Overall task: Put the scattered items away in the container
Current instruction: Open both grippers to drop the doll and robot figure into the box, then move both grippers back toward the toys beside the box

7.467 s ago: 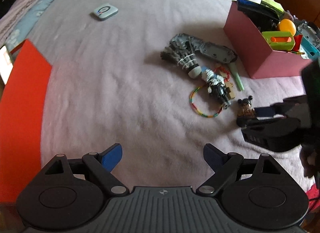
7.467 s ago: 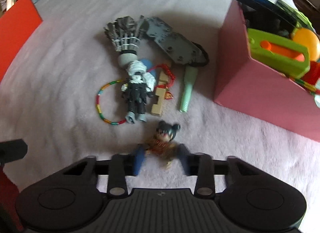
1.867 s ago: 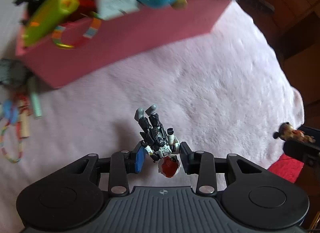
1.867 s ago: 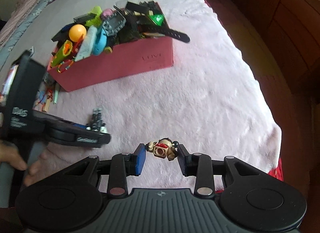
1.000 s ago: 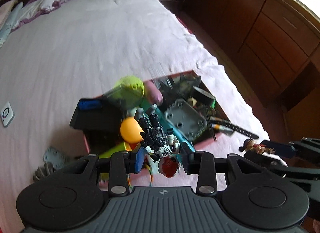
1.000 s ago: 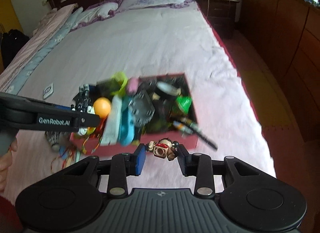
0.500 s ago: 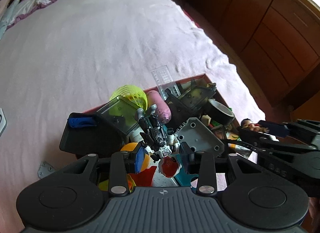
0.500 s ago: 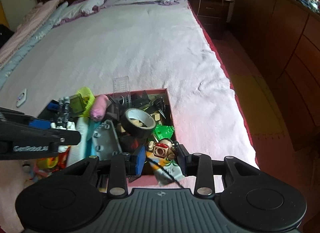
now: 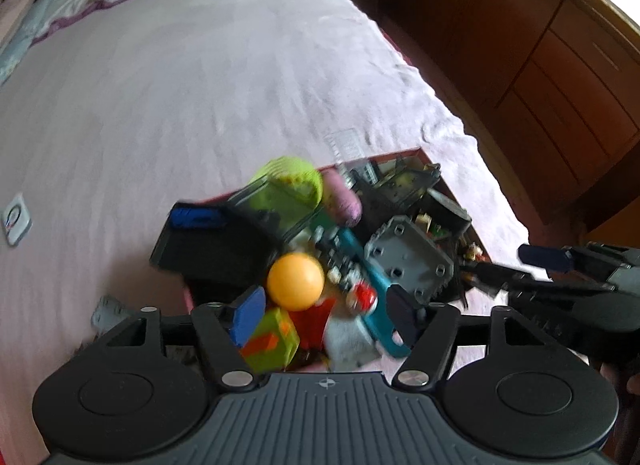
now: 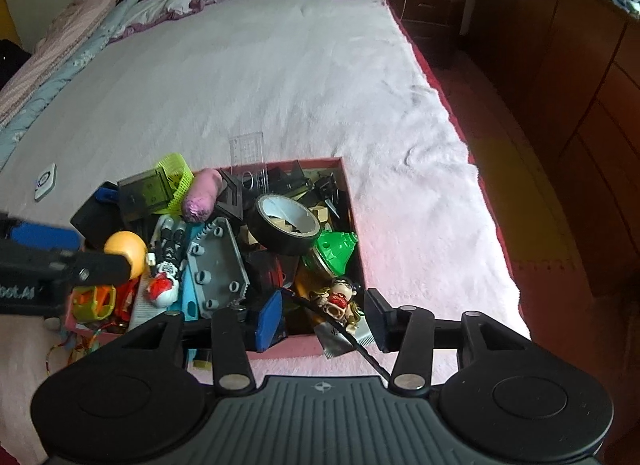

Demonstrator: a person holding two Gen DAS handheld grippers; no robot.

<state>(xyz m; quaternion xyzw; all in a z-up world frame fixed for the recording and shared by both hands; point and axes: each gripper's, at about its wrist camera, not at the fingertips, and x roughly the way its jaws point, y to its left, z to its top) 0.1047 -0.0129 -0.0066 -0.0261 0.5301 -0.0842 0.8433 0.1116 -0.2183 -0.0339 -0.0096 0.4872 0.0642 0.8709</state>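
Note:
The pink box (image 10: 347, 185) sits on the bed, heaped with toys; it also shows in the left wrist view (image 9: 412, 154). My left gripper (image 9: 324, 315) is open and empty just above the box. The black-and-white robot figure (image 10: 166, 255) with its red helmet (image 9: 361, 296) lies in the box beside an orange ball (image 9: 295, 282). My right gripper (image 10: 324, 315) is open over the box's near right corner. The small doll figure (image 10: 340, 299) lies in the box between its fingers, not gripped.
A grey baseplate (image 10: 216, 265), black tape roll (image 10: 286, 225), green basket (image 10: 176, 181) and pink cylinder (image 10: 202, 195) fill the box. A colourful ring (image 10: 64, 345) and grey piece (image 9: 110, 311) lie on the blanket left of the box. A white square device (image 10: 45, 181) lies far left. Wooden drawers (image 9: 560, 65) stand right.
Both grippers have opened over the box. The robot figure has dropped from the left gripper and the doll from the right one; both now lie among the toys.

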